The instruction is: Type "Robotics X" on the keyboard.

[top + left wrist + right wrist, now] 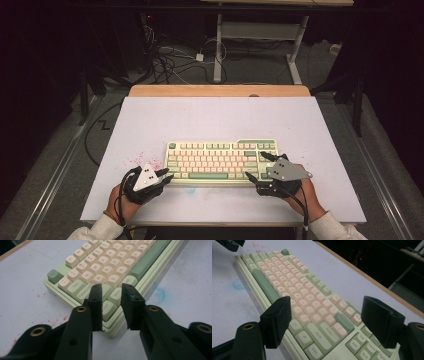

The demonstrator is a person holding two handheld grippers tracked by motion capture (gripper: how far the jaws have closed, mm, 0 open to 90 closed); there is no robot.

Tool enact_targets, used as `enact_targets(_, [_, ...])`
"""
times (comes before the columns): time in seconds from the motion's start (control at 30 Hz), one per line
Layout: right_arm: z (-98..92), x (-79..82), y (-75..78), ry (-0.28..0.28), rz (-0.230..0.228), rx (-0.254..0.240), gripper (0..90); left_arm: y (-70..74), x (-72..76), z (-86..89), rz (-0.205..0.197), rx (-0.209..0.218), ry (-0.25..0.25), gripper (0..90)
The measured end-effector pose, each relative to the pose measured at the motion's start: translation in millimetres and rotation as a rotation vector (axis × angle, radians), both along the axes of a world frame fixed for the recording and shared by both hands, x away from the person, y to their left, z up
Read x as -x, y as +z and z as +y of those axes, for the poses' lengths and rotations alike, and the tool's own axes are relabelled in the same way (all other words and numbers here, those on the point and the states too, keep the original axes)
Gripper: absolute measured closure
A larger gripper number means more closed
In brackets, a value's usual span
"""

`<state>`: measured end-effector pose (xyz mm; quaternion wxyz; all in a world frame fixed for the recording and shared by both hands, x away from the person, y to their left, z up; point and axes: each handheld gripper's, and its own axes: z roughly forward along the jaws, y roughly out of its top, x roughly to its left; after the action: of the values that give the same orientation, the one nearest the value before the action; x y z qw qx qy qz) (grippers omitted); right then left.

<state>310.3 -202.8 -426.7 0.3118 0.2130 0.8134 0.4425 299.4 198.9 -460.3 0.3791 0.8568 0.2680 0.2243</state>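
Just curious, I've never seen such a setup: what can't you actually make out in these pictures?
- High view: keyboard legends, too small.
- Left gripper view: Ctrl key partly hidden by the left gripper; whether its pads touch the keys is unclear.
- Right gripper view: keyboard's near corner cut off by the bottom edge, behind the right gripper.

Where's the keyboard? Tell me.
In the high view the keyboard lies on the white table, near its front edge, between the left gripper and right gripper.

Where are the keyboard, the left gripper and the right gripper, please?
keyboard [220, 161]: high view, middle keys.
left gripper [111, 301]: left gripper view, between its fingertips.
right gripper [327, 320]: right gripper view, between its fingertips.
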Motion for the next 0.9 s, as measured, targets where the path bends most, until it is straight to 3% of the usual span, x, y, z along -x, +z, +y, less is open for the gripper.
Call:
enact_targets(0.37, [-19.1,8.8,-3.0,-0.037,-0.001,0.0,25.7,3.4,-5.1,-8.0,0.017,-0.004,-0.001,87.7])
enact_targets(0.9, [-24.3,9.8,-9.3,-0.048,0.018,0.02,25.6,17.6,-26.5,-40.7,0.043,-0.017,-0.082,87.7])
